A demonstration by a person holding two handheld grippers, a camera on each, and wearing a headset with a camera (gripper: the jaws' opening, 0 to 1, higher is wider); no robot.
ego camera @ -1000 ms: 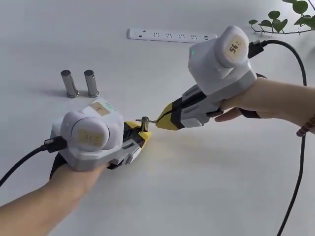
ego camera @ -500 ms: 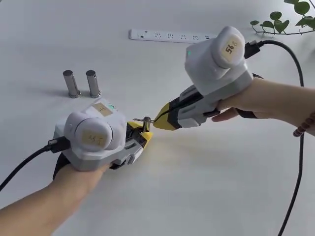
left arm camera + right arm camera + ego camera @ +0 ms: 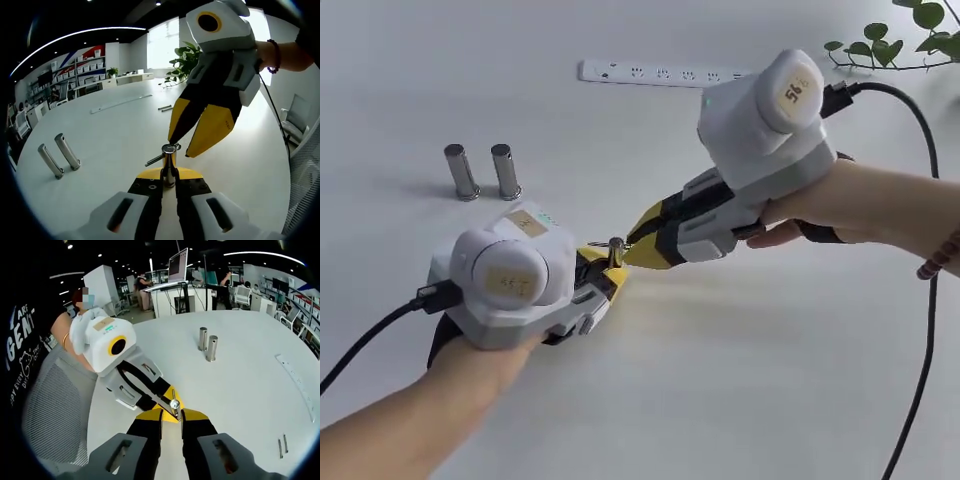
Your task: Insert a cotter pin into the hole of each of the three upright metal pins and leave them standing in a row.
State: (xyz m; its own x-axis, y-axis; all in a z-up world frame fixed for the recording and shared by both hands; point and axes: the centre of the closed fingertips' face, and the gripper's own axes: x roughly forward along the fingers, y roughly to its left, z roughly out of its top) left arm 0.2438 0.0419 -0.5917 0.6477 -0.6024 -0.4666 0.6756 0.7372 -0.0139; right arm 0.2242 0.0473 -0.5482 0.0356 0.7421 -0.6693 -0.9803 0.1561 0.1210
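Note:
A short metal pin (image 3: 169,162) stands upright between the jaws of my left gripper (image 3: 169,177), which is shut on its lower part. A thin cotter pin (image 3: 154,160) passes through the pin's head and sticks out to the left. My right gripper (image 3: 182,145) hovers just behind the pin's head with its yellow jaws spread, holding nothing. In the head view the left gripper (image 3: 605,275) and right gripper (image 3: 632,245) meet at the held pin (image 3: 614,250). From the right gripper (image 3: 171,415) the pin head (image 3: 174,404) sits in the gap. Two more pins (image 3: 461,171) (image 3: 505,171) stand side by side.
A white power strip (image 3: 665,72) lies at the back of the white table (image 3: 720,380). Plant leaves (image 3: 910,35) hang over the far right corner. A black cable (image 3: 925,300) trails off the right gripper. Two loose cotter pins (image 3: 282,445) lie on the table.
The right gripper's jaws have opened and let go of the cotter pin, which stays in the held pin. The right gripper has edged slightly left, toward the pin.

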